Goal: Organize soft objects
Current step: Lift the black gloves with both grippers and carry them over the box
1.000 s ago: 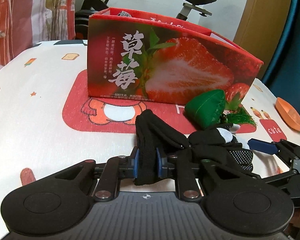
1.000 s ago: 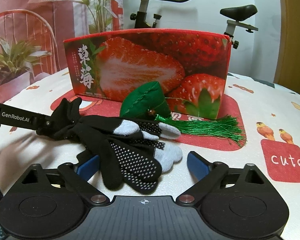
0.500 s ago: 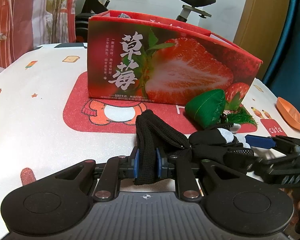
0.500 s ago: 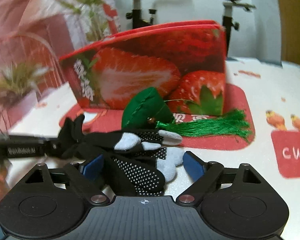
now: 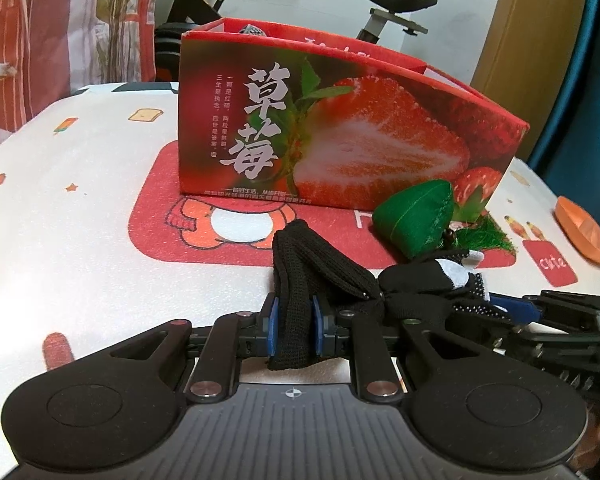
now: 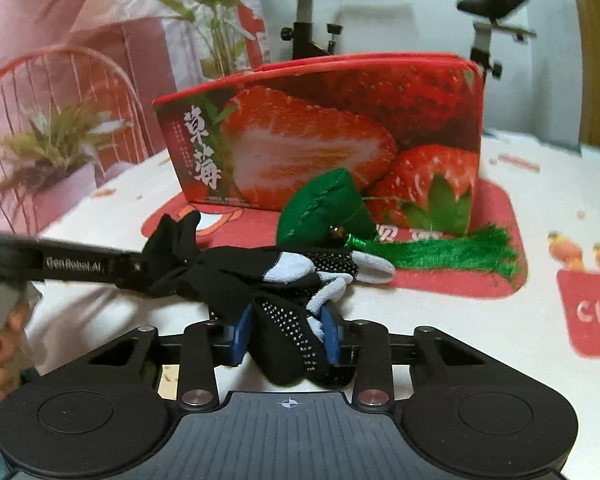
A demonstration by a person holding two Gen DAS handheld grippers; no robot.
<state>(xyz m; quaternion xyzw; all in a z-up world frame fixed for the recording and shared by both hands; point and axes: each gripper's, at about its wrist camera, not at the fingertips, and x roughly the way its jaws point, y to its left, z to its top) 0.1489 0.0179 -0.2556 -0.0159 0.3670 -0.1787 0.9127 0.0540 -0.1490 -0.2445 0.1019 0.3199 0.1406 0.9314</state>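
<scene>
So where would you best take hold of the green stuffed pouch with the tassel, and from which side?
Grip the plump cloth body of the green pouch, not the tassel, which is loose thread and would let it swing. Come from above and from the near side: its back sits close to the strawberry box, and the black gloves lie just in front, so a low approach would likely snag them.

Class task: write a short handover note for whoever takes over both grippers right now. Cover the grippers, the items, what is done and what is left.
Left gripper: shut on the cuff of the black knit gloves with white fingertips.
Right gripper: jaws closing, dotted glove fingers between them.
Green stuffed pouch with tassel: on the table, in front of the red strawberry-print box.
Done: gloves gripped at both ends.
Left: box the gloves and pouch.
</scene>
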